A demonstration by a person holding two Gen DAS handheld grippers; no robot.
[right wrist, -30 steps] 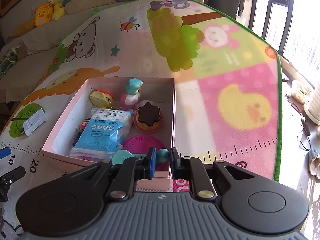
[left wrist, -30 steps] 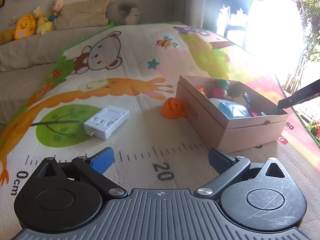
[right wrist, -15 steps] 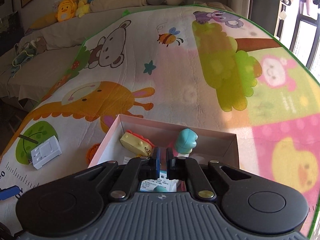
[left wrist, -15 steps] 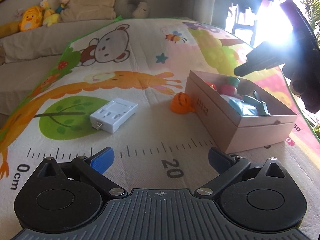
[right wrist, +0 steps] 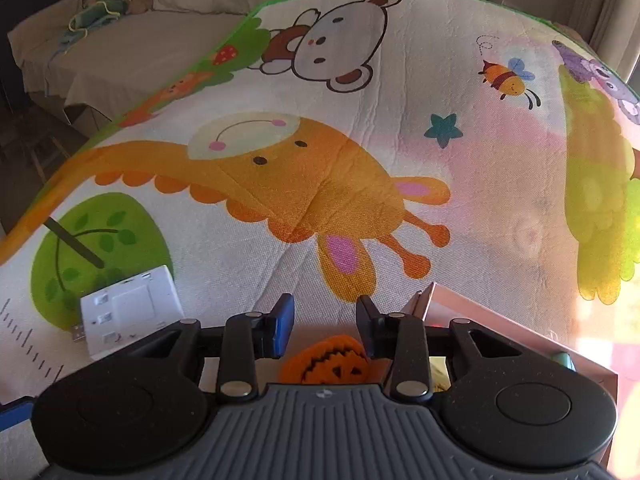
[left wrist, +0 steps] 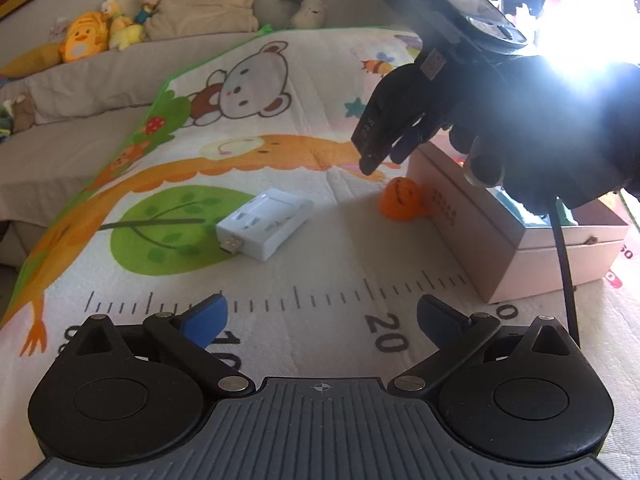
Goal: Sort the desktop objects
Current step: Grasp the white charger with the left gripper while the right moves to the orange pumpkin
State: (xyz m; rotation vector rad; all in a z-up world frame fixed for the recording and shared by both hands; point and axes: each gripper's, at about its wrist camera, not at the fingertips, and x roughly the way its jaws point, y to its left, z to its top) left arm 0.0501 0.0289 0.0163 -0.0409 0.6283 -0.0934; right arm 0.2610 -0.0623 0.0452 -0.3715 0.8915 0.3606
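Right claw (right wrist: 324,326) is spreading its jaws with nothing between them yet, hanging over the pumpkin (right wrist: 326,362) that sits on the mat (right wrist: 280,80) right against the box (left wrist: 500,248). Left claw (left wrist: 320,316) is wide open and empty, near the white adapter (left wrist: 266,222). Box looks partly filled already, so I'd guess just those two are left.

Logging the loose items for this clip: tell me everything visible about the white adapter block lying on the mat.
The white adapter block is a flat rectangular piece of what looks like glossy plastic. Socket openings mark its top face, and a metal USB plug sticks out of one end. It lies flat on the play mat, partly over the printed green tree, clear of the orange pumpkin toy and pink box. Nothing touches it except the mat; neither gripper is on it.
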